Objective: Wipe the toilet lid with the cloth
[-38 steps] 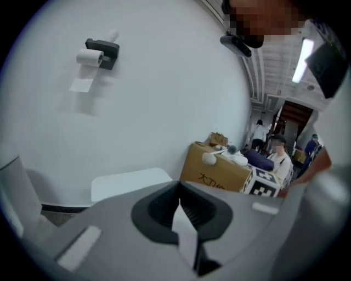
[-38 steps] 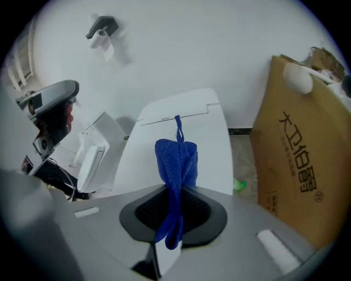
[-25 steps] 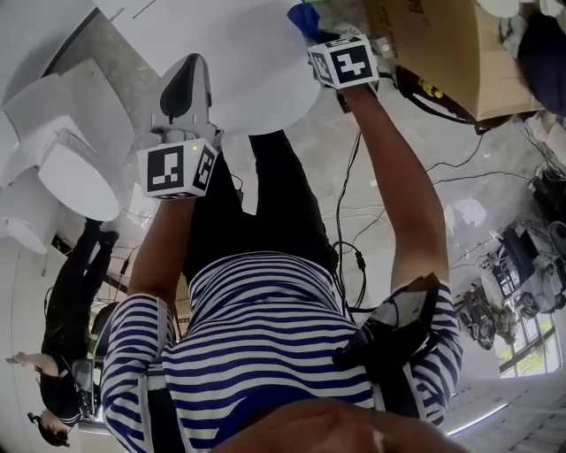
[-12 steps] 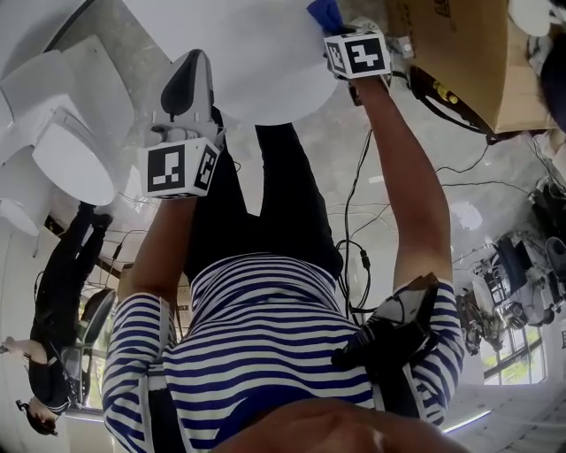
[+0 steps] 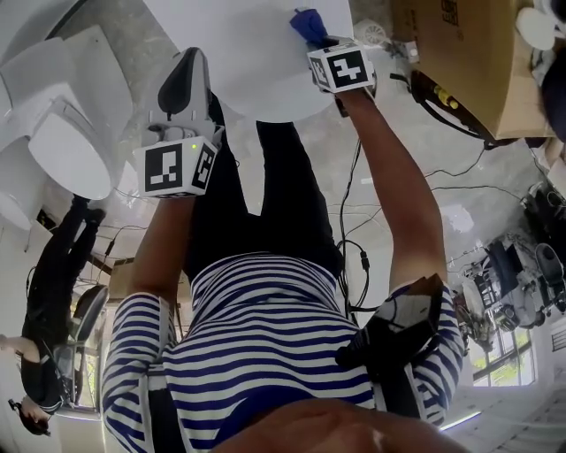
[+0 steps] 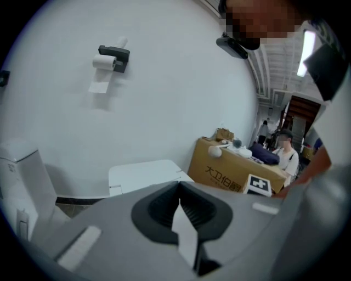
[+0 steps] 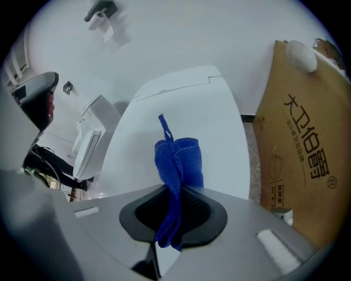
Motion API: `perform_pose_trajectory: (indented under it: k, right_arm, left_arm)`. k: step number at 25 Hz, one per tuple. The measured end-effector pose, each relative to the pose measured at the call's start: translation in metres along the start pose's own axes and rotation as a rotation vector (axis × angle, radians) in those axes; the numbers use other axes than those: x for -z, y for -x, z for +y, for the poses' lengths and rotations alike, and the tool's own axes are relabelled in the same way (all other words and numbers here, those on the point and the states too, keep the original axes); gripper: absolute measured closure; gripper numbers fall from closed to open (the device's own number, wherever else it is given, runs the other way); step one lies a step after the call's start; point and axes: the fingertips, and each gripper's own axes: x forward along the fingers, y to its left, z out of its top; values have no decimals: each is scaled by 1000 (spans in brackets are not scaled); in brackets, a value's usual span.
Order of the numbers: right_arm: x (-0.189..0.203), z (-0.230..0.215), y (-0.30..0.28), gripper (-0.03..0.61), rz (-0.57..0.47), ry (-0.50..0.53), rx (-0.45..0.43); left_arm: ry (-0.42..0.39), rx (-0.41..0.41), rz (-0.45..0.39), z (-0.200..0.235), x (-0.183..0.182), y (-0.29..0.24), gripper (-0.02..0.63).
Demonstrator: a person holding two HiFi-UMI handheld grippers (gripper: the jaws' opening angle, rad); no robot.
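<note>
The white toilet lid (image 5: 256, 62) fills the top middle of the head view and lies below the jaws in the right gripper view as the lid (image 7: 186, 115). A blue cloth (image 7: 178, 162) hangs bunched from my right gripper (image 7: 174, 189), which is shut on it. In the head view the cloth (image 5: 308, 25) lies over the lid's right part, just beyond the right gripper (image 5: 317, 40). My left gripper (image 5: 186, 66) is held over the lid's left edge. Its jaws are shut with nothing between them, as the left gripper (image 6: 180, 200) shows.
A brown cardboard box (image 5: 460, 53) stands right of the toilet, with cables (image 5: 460, 177) on the floor by it. A second white toilet (image 5: 66, 133) stands at the left. A toilet-roll holder (image 6: 107, 57) is on the wall. A person (image 5: 49, 310) stands at the lower left.
My right gripper with the cloth swung right along the lid's edge, then came back left and a little nearer. The left gripper has hardly moved.
</note>
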Motion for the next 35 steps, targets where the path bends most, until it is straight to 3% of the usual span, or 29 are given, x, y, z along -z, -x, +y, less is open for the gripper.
perform_pose_trajectory:
  k: [8,35]
  right_arm:
    - [-5,85,-26,529,32,81,-95]
    - [-11,280,-92,529,58,159,-323]
  left_arm:
    - [29,-30,-9,26,1,7,611]
    - [70,-85,20,100,29,36,611]
